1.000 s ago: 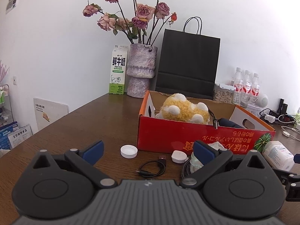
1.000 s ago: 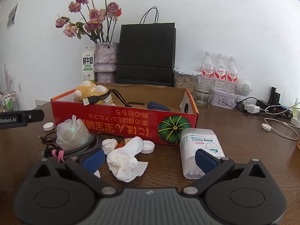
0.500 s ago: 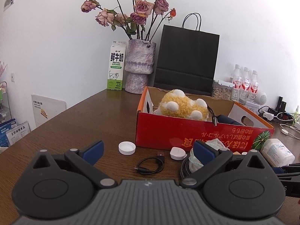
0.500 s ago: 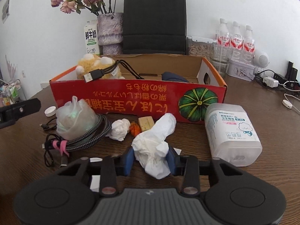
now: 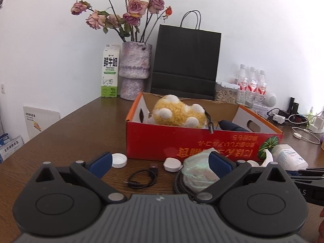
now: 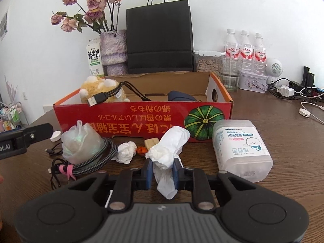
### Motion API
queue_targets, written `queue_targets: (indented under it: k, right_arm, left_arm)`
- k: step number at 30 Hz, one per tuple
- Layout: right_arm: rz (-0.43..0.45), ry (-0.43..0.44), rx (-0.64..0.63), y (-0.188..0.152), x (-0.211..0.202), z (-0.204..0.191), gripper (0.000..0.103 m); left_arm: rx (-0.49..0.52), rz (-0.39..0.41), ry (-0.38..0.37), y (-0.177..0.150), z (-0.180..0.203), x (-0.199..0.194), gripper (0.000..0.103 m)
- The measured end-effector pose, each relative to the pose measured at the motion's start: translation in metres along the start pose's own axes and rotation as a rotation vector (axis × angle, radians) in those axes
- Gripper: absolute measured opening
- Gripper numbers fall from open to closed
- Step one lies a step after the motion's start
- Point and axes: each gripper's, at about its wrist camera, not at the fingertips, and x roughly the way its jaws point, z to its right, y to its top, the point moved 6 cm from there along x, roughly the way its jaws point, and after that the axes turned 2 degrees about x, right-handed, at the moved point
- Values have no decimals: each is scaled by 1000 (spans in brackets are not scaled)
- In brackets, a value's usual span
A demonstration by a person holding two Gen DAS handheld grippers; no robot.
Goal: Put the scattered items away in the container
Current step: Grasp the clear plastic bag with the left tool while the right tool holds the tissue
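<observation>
White tissue (image 6: 165, 158) is what I have between the jaws of my right gripper (image 6: 162, 172): they are closing on it now, the blue pads already press its crumpled middle, and the loose ends hang above and below the grip. It is held just in front of the red cardboard box (image 6: 141, 119), not yet over it. My left gripper (image 5: 160, 160) hangs wide open with nothing in it, above the small black cable (image 5: 141, 177) on the brown wooden table (image 5: 70, 133). I judge the task to be early to middle. Inside the box I can already see a yellow plush toy (image 5: 176, 115), a cable with a USB plug (image 6: 97, 99) that sticks out over the front wall, and a dark blue thing (image 6: 182, 97) that I cannot identify. Much is left outside: a thin plastic bag (image 6: 81, 143) lying on a coil of braided cable (image 6: 95, 160), a smaller tissue ball (image 6: 126, 151), a little orange object (image 6: 141, 149) and a tan block (image 6: 151, 141) close to the box wall, the pack of cotton buds (image 6: 241, 147) lying on its side, and two white caps (image 5: 119, 160) near the front of the box. So for me the next move would be to lift the tissue over the front wall and release it inside.
</observation>
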Motion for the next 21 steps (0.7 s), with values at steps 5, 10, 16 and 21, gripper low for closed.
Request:
queue_targets:
  k: [5, 10, 16, 21]
  right_arm:
    - [33, -22, -18, 2, -5, -1, 19]
    - [48, -22, -11, 4, -6, 0, 19]
    - [59, -14, -16, 4, -7, -1, 19]
    - [60, -5, -21, 4, -8, -3, 19]
  left_arm:
    - [54, -18, -12, -1, 24, 10, 103]
    - [71, -51, -20, -3, 35, 22, 103]
    - [76, -68, -16, -5, 38, 28, 103]
    - [68, -80, -38, -7, 39, 31, 95]
